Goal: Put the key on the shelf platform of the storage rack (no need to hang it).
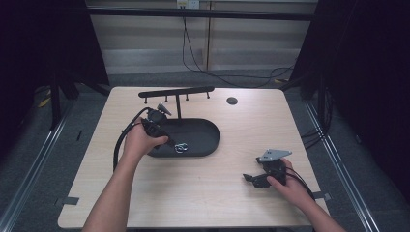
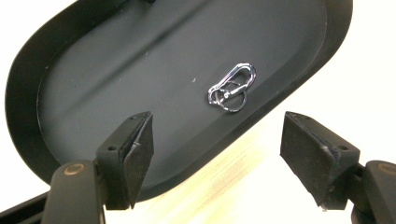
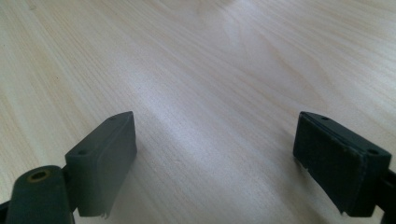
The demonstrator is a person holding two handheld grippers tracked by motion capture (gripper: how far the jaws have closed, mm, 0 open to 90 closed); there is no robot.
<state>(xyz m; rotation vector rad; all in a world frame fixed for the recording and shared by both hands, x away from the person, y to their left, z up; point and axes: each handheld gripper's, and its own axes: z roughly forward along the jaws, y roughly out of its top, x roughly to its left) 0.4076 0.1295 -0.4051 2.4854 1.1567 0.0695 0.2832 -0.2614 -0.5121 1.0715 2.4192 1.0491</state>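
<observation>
- High view: a black oval tray (image 1: 203,135) sits on the wooden table (image 1: 217,193), left of the middle. A thin post rises from the tray's back edge and carries a black hook bar (image 1: 176,91) with small pegs hanging down.
- High view: a silver clip (image 1: 181,147) lies inside the tray, near its front rim. The left gripper (image 1: 167,142) hangs over the tray's left end, just beside the clip, and the person's left hand (image 1: 140,142) wraps around its body.
- High view: the right gripper (image 1: 249,179) rests low over bare table near the front right corner, well apart from the tray, with the grey plate on top.
- Left gripper view: the jaws stand wide apart with nothing between the pads (image 2: 140,149). The clip (image 2: 232,87), a carabiner with a ring on it, lies on the tray floor beyond them, touching neither. The tray rim (image 2: 261,116) runs across between the jaws.
- Right gripper view: the jaws are spread wide, pads (image 3: 105,158) clear of everything, with plain table (image 3: 210,70) under them.
</observation>
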